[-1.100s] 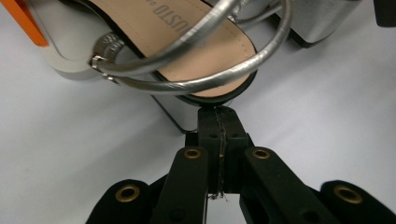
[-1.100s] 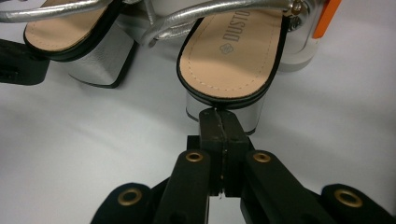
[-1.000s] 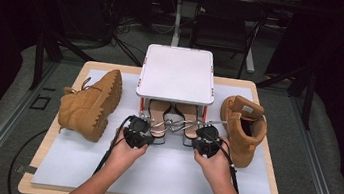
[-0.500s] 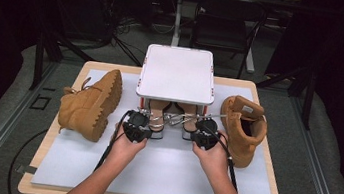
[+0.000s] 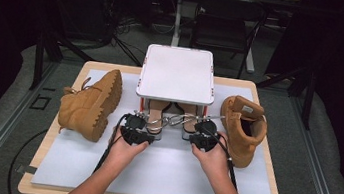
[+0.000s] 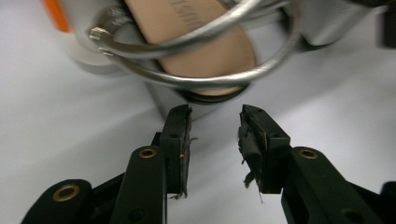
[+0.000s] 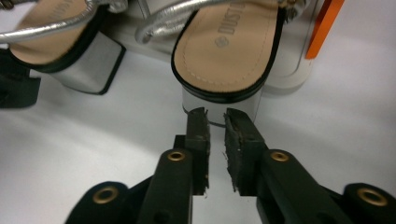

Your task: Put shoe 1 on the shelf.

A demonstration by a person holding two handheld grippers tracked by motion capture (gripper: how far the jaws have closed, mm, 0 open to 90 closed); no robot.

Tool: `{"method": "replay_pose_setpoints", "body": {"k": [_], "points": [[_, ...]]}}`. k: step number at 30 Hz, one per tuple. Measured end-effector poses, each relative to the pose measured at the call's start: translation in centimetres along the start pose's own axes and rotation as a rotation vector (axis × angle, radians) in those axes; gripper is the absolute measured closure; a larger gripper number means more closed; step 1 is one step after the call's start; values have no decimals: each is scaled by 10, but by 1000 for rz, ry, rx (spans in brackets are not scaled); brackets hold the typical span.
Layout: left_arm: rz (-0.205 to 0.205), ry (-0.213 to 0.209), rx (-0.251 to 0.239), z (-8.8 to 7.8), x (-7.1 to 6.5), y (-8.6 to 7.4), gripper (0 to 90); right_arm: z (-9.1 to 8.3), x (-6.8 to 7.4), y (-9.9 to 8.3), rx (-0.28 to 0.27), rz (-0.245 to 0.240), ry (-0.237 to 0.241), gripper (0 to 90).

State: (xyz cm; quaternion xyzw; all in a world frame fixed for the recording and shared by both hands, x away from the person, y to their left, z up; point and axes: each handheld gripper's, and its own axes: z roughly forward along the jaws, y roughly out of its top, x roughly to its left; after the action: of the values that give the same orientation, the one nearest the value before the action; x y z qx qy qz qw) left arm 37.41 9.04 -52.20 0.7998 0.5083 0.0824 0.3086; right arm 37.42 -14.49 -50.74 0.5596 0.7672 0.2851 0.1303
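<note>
The left tongs [image 6: 212, 128] stood spread just short of one silver sandal's heel [image 6: 196, 105], the right tongs [image 7: 215, 126] nearly pressed together before the other sandal [image 7: 229, 51].

Two tan boots stand on the table, one boot [image 5: 89, 104] at the left and the other boot [image 5: 242, 129] at the right. Two silver sandals sit under one white stand [image 5: 177, 73]: one sandal [image 6: 196, 44], another sandal [image 7: 231, 46]. Two hands, each with one gripper: left gripper [image 5: 134, 128], right gripper [image 5: 204, 134].
</note>
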Motion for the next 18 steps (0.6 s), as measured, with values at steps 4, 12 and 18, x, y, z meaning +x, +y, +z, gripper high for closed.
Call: {"method": "replay_pose_setpoints", "body": {"k": [4, 12, 18], "points": [[4, 16, 20, 0, -2, 3, 661, 2, -4, 1, -7, 21, 1, 712], [20, 35, -4, 1, -5, -1, 630, 3, -3, 1, -8, 12, -20, 698], [26, 44, 3, 8, -5, -5, 550, 6, -8, 0, 6, 19, -18, 663]]}}
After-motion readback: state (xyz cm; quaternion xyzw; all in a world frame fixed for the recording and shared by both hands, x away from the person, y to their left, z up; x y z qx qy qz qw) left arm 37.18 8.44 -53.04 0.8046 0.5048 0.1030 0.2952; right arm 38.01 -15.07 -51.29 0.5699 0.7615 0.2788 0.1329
